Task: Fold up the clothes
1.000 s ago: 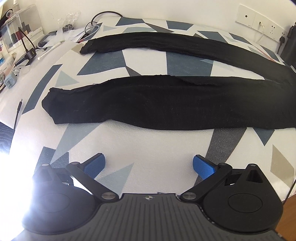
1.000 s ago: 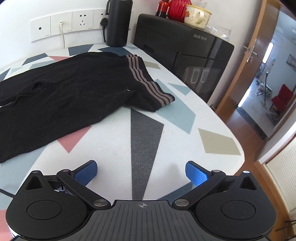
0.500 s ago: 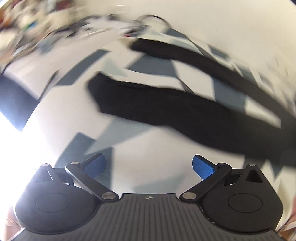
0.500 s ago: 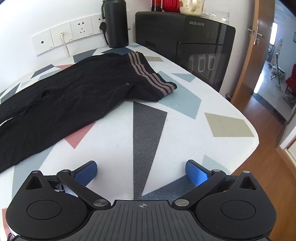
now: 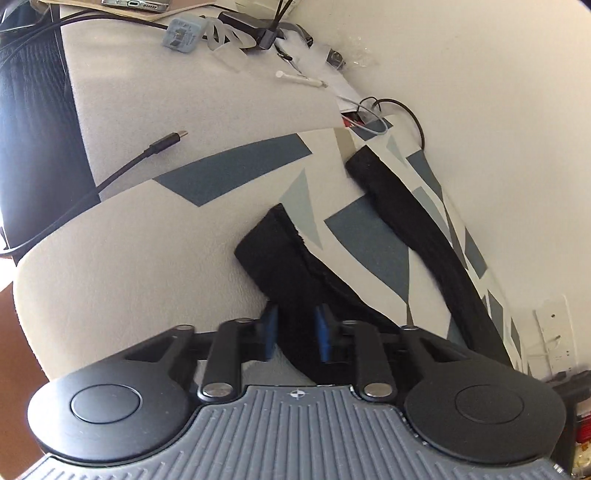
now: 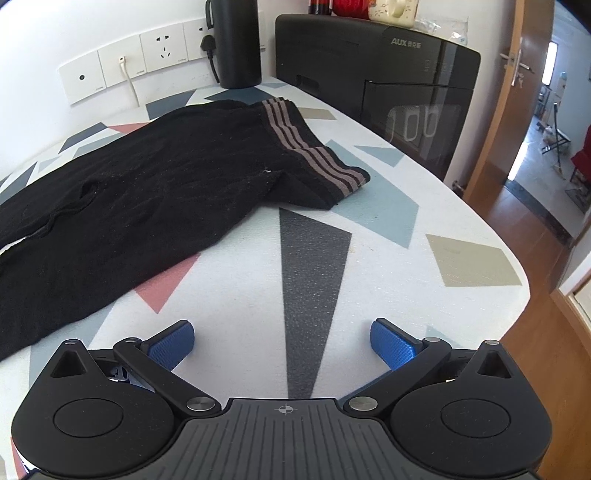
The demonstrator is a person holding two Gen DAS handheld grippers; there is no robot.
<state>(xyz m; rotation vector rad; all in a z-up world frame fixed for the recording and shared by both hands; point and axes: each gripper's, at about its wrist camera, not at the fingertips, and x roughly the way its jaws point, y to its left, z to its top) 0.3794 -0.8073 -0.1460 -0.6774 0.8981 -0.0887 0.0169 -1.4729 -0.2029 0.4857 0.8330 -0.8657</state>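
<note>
In the left wrist view, the left claw [image 5: 294,334] was clenched on the black trousers [image 5: 295,280], its two blue pads [image 5: 270,332] pressing on either side of the near trouser leg a little way back from the cuff. That leg ran from the claw up and to the left, its cuff end lying flat on the patterned counter [image 5: 147,266]. The other leg [image 5: 417,229] stretched along the far right, close to the white wall, well apart from the held one. On the far left of the counter lay a black cable [image 5: 147,155] with its plug end bare, and beyond it a clutter of small things, among them a light blue adapter [image 5: 183,33] and a white pen [image 5: 301,78].

Over to the right wrist view: the right claw [image 6: 283,341] was released, its blue pads [image 6: 171,341] spread wide over bare counter [image 6: 369,288], touching no cloth. The waist part of the trousers [image 6: 147,177] lay spread to the left and far side, with the striped waistband [image 6: 314,162] folded over toward the right. Behind it stood a black kettle [image 6: 236,40] against the wall sockets [image 6: 129,66], and just to its right a black oven [image 6: 388,85]. An open wooden door [image 6: 524,92] showed at the far right.
</note>
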